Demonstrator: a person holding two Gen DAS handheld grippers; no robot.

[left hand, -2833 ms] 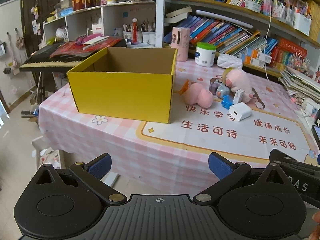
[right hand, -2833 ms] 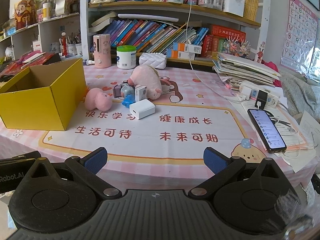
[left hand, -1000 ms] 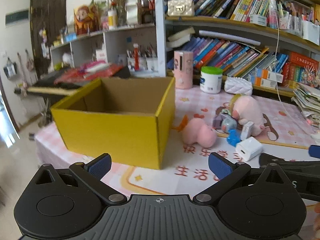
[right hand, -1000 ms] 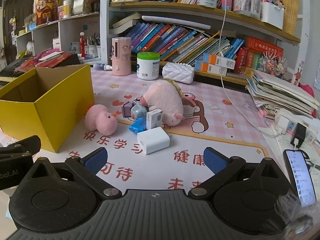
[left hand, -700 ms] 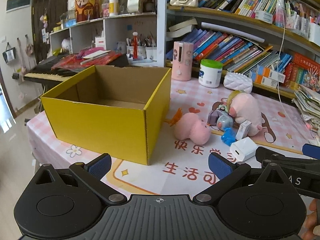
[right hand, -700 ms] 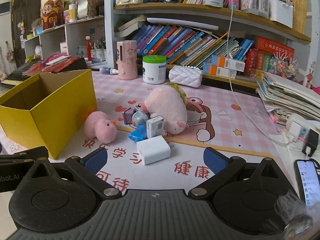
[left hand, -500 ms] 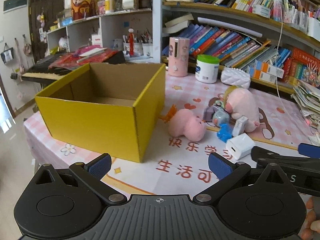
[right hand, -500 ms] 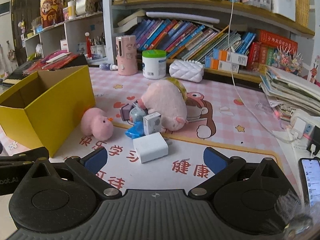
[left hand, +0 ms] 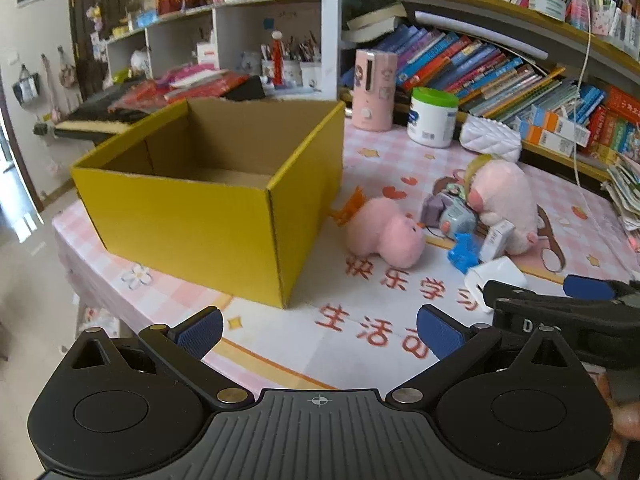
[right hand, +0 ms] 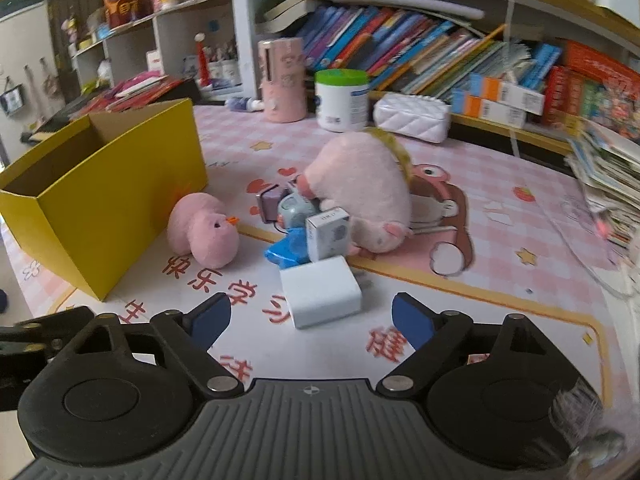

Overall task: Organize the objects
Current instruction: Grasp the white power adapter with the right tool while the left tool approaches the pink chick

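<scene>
My biggest landmark is the pink checked table (right hand: 500,184), with the yellow box (left hand: 192,216) standing open-topped at ten o'clock in my left view; I see only bare cardboard inside it. At two o'clock of the box lies the large pink plush (right hand: 360,192), and the small pink plush chick (right hand: 204,236) sits just beside the box's right wall. Between the two plushes is a huddle of little things: a small white carton (right hand: 328,236) leaning on the big plush, a blue piece (right hand: 290,252) under it, a grey-blue gadget (right hand: 296,208) and a purple cube (right hand: 270,202). The white charger block (right hand: 320,298) lies nearest me, at twelve o'clock of my right gripper (right hand: 310,318). Its jaws have just been narrowing, yet they stand apart with nothing pressed, the charger just ahead of the pads. My left gripper (left hand: 318,328) is spread wide over bare mat, holding nothing.
</scene>
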